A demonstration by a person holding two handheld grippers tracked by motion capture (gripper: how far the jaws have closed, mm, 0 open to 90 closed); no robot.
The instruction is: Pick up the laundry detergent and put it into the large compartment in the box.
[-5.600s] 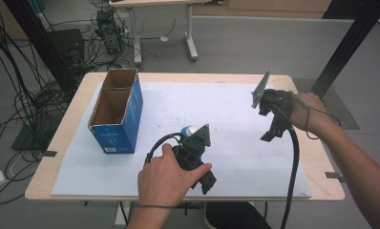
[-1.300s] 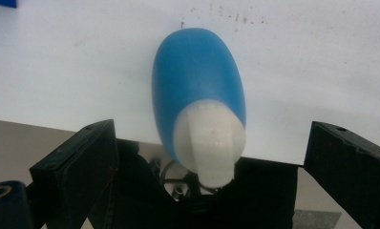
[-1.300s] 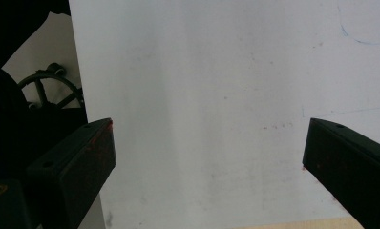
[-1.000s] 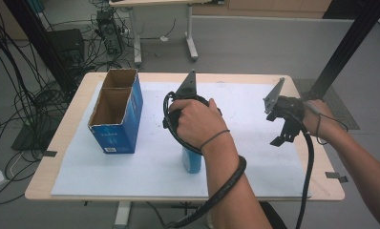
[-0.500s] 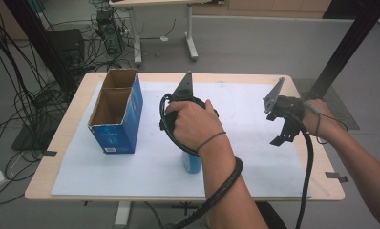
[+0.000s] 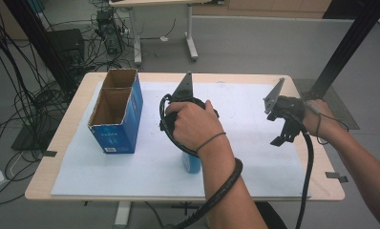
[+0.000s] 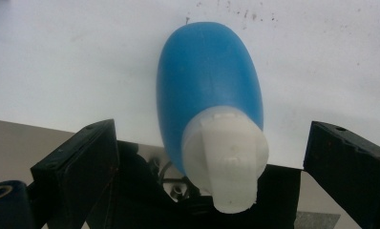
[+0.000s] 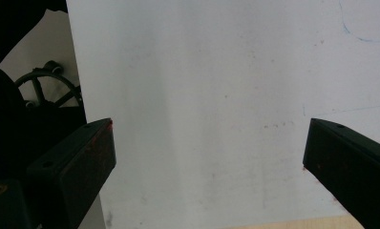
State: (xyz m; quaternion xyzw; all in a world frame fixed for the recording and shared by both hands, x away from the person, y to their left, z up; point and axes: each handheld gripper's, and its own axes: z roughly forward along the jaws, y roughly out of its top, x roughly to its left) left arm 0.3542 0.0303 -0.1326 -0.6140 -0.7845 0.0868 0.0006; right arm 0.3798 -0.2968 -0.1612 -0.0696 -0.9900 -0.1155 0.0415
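A blue bottle (image 6: pixel 192 163) with a white cap (image 7: pixel 225 152) stands upright on the white sheet (image 6: pixel 107 167), near the table's front middle. My left gripper (image 6: pixel 188 145) hangs right above it, mostly covered by the hand. In the left gripper view the bottle (image 7: pixel 207 90) sits between the jaws of the left gripper (image 7: pixel 212 131), which stand wide apart and clear of it on both sides. Over the right part of the sheet my right gripper (image 6: pixel 283 133) is held open. Nothing lies between the jaws of the right gripper (image 8: pixel 212 126), just bare sheet (image 8: pixel 202 71).
An open blue cardboard box (image 6: pixel 115 114) with two compartments stands at the left on the sheet. A thick black cable (image 6: pixel 221 191) runs along the left forearm, another (image 6: pixel 306 181) trails from the right gripper. The wooden table edge (image 6: pixel 178 193) borders the sheet.
Since the oldest frame my left hand has moved from the front edge toward the middle and now hovers over the standing bottle. The right gripper drifted slightly right. Over the last second nothing moved.
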